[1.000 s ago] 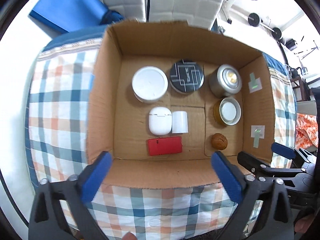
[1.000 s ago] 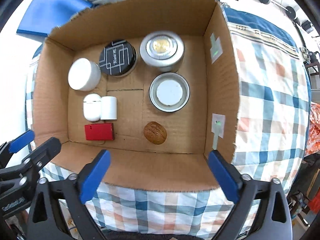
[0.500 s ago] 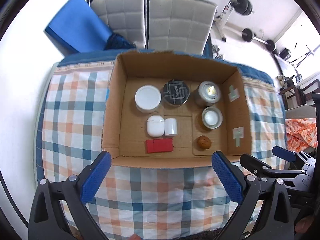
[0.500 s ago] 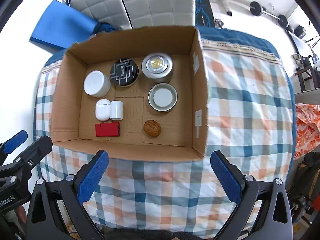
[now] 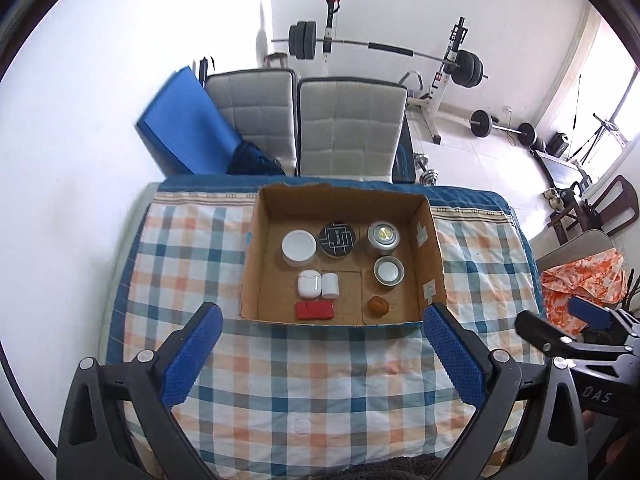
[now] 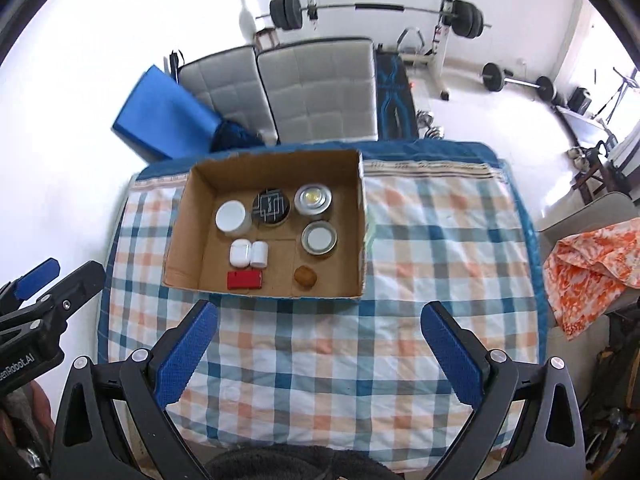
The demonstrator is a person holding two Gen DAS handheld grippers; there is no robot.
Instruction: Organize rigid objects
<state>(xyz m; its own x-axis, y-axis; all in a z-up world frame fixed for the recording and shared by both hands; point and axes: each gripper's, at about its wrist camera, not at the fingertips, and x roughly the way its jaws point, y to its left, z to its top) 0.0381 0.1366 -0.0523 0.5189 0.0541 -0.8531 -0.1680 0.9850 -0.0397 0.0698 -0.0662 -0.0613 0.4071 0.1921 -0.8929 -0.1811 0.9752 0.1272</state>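
An open cardboard box (image 5: 250,264) (image 6: 180,240) sits on a checked tablecloth. Inside lie a white round jar (image 5: 299,246), a black patterned tin (image 5: 337,238), a silver tin with a gold centre (image 5: 383,235), a tin with a white lid (image 5: 389,270), a white earbud case (image 5: 309,283), a small white cylinder (image 5: 330,284), a red flat box (image 5: 315,311) and a walnut (image 5: 378,305). My left gripper (image 5: 320,356) and right gripper (image 6: 320,350) are both open and empty, held high above the table's near side, well back from the box.
The checked tablecloth (image 5: 320,392) covers the table. Two grey padded chairs (image 5: 348,128) and a blue mat (image 5: 184,132) stand behind it. Barbell equipment (image 5: 380,46) lines the far wall. An orange cloth (image 6: 592,272) lies on a chair at right.
Both grippers have pulled up and back from the box, so the box looks much smaller and the whole table and room show. Both stay open and empty.
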